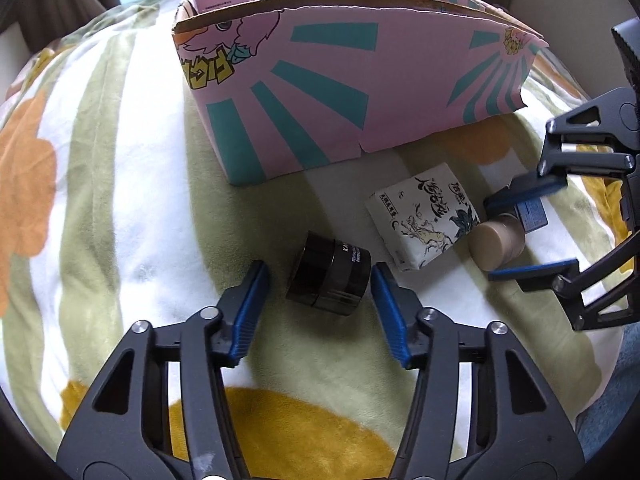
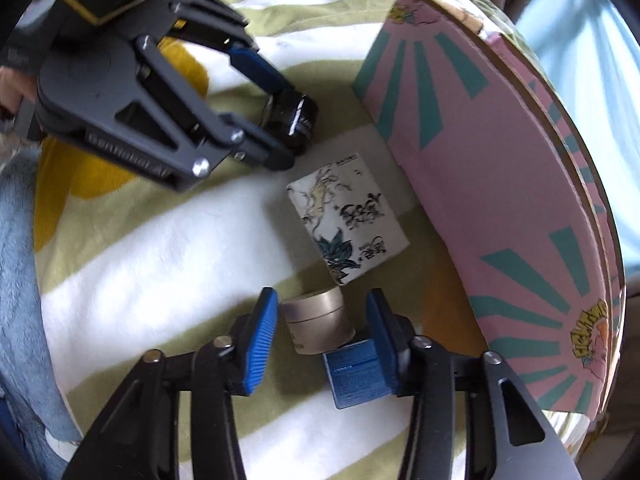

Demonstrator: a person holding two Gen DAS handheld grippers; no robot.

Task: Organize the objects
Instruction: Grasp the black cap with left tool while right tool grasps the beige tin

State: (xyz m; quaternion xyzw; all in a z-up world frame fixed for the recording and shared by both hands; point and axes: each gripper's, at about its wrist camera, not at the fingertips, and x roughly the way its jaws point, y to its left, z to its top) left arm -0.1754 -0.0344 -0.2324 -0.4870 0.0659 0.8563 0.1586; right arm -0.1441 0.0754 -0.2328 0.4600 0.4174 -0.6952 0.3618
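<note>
A black jar [image 1: 329,276] lies on its side on the striped blanket, between the open fingers of my left gripper [image 1: 320,276]; it also shows in the right wrist view [image 2: 294,118]. A beige jar [image 2: 318,322] and a small blue box [image 2: 356,372] lie between the open fingers of my right gripper [image 2: 320,316], untouched by the pads. The beige jar [image 1: 496,242] and right gripper [image 1: 494,240] also show in the left wrist view. A white illustrated packet [image 1: 424,216] [image 2: 348,218] lies between the two jars. A pink cardboard box [image 1: 360,76] [image 2: 500,184] stands open behind them.
Everything rests on a soft blanket [image 1: 120,200] with green, white and orange patches. A light blue fabric [image 2: 20,280] lies at the left edge of the right wrist view. Curtains hang behind the box.
</note>
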